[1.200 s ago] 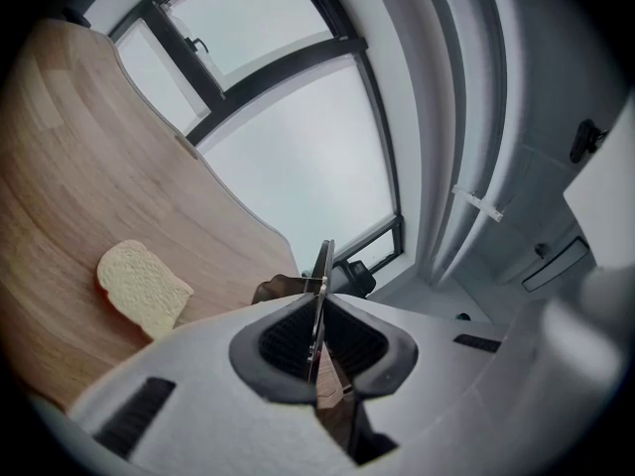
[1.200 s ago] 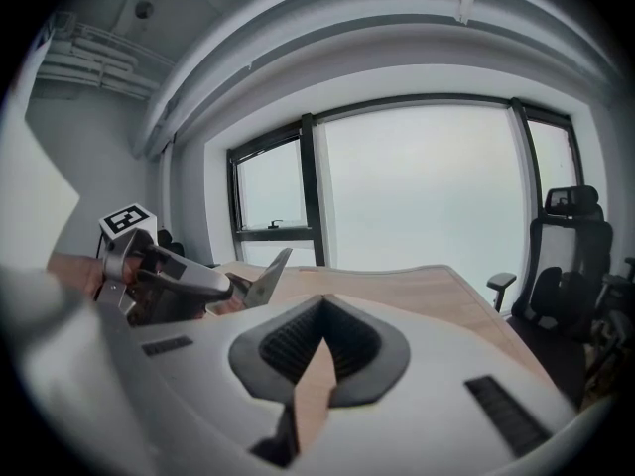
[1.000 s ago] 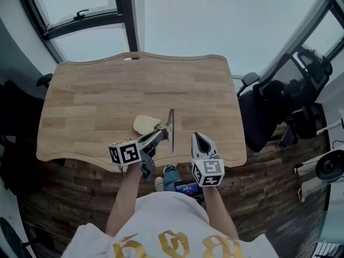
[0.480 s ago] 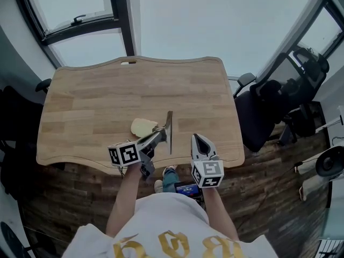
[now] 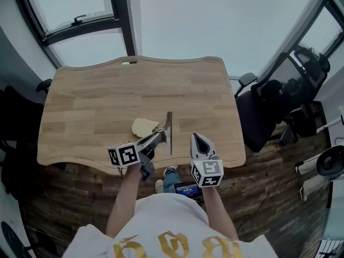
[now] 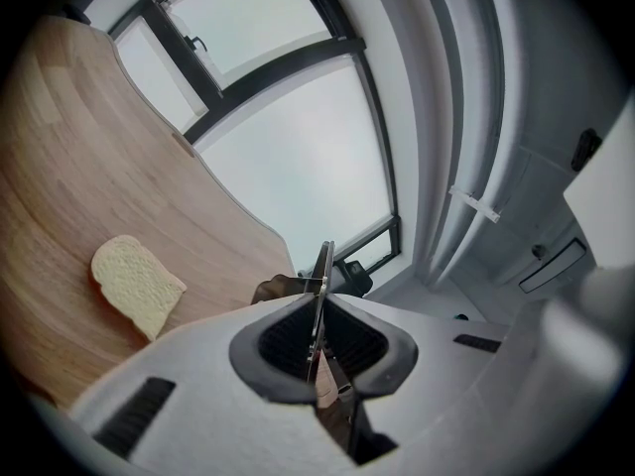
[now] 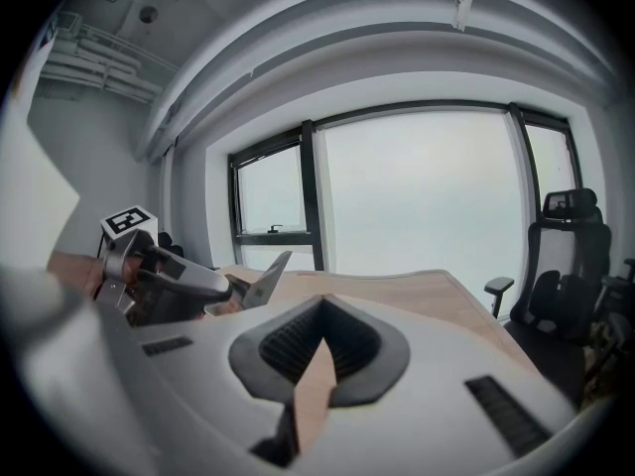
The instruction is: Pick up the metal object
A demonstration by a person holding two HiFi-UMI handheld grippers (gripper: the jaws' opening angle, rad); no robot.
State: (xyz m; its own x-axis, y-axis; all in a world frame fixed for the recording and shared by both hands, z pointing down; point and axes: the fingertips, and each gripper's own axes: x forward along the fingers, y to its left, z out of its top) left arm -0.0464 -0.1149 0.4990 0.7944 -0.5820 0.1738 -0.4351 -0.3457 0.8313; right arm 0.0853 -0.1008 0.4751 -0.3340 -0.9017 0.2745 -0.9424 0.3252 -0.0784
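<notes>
Jaws of the left gripper [image 5: 159, 135] [image 6: 317, 305] are clamped on the metal object [image 5: 171, 133] [image 6: 322, 266] [image 7: 263, 281], a thin flat blade held edge-on between them and sticking out past their tips. A slice of bread [image 5: 144, 126] [image 6: 134, 284] lies on the wooden table [image 5: 134, 90] just left of those jaws. The right gripper [image 5: 196, 138] [image 7: 319, 350] is to the blade's right, apart from it, its jaws drawn together with nothing between them.
</notes>
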